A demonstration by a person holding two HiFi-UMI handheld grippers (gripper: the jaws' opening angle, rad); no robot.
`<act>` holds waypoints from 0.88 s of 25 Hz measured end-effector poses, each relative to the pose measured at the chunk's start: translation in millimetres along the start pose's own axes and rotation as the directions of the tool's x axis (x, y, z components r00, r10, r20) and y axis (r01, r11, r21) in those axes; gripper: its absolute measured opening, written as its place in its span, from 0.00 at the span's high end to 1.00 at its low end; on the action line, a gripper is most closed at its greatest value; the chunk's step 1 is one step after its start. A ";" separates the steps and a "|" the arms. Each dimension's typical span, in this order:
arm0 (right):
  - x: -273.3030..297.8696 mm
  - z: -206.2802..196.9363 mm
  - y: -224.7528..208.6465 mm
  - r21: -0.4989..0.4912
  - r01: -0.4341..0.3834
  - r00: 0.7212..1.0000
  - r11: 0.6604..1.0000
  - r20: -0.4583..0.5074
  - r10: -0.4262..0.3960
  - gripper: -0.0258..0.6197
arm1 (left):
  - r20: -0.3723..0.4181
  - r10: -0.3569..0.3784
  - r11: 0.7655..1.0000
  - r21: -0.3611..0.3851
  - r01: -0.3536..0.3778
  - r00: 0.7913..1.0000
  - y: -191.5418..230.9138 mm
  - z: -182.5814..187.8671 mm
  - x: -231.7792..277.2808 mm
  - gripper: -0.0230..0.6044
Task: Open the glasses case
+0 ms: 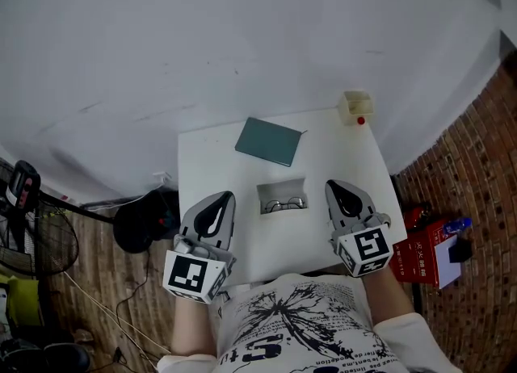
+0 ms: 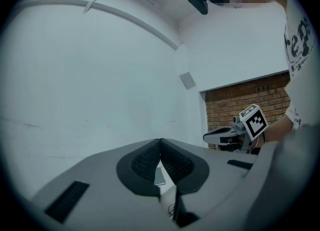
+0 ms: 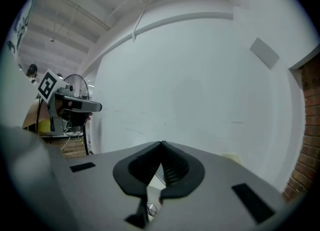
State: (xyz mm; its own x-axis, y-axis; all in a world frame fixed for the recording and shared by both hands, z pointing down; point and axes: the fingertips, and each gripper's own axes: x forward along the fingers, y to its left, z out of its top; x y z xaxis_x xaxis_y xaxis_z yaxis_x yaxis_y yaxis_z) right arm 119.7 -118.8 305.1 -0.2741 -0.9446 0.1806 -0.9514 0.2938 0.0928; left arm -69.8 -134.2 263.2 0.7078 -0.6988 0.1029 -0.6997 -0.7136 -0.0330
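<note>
glasses case [image 1: 282, 188] lies left-right, open

The left gripper [image 1: 220, 202] and the right gripper [image 1: 336, 189] share one build: pale grey shells that taper toward the far end, each with a black teardrop inset on top. Their fingers [image 2: 145, 162] are lined with black ribbed pads, and narrow black slots mark the grey shell on either side. At its near end each carries a white cube [image 1: 194, 276] printed with black square markers. The person wears a white T-shirt [image 1: 295, 323] with a black scribbled print and white sleeves [image 1: 414, 341].
</note>
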 end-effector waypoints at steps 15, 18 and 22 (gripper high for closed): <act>15.7 -6.2 6.3 -0.011 -0.061 0.998 0.998 -0.003 0.061 0.94 | -0.036 0.004 1.000 0.013 -0.003 0.999 0.1 -7.3 9.9 0.94; 16.8 -6.2 5.0 -0.001 -0.062 0.998 0.998 0.003 0.062 0.94 | -0.043 -0.003 1.000 0.022 0.004 0.999 -1.1 -10.0 11.7 0.94; 17.1 -8.0 7.4 -0.005 -0.074 0.997 0.997 0.007 0.074 0.94 | -0.047 -0.009 1.000 0.026 0.010 0.999 -3.2 -12.8 13.8 0.94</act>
State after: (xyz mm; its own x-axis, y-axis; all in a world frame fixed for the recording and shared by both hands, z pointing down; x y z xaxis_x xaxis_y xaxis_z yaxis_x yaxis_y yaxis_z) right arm 109.1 -131.6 316.7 -0.3450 -0.9211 0.1804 -0.9276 0.3639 0.0840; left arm -59.1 -141.0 277.4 0.7089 -0.6893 0.1493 -0.6896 -0.7219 -0.0581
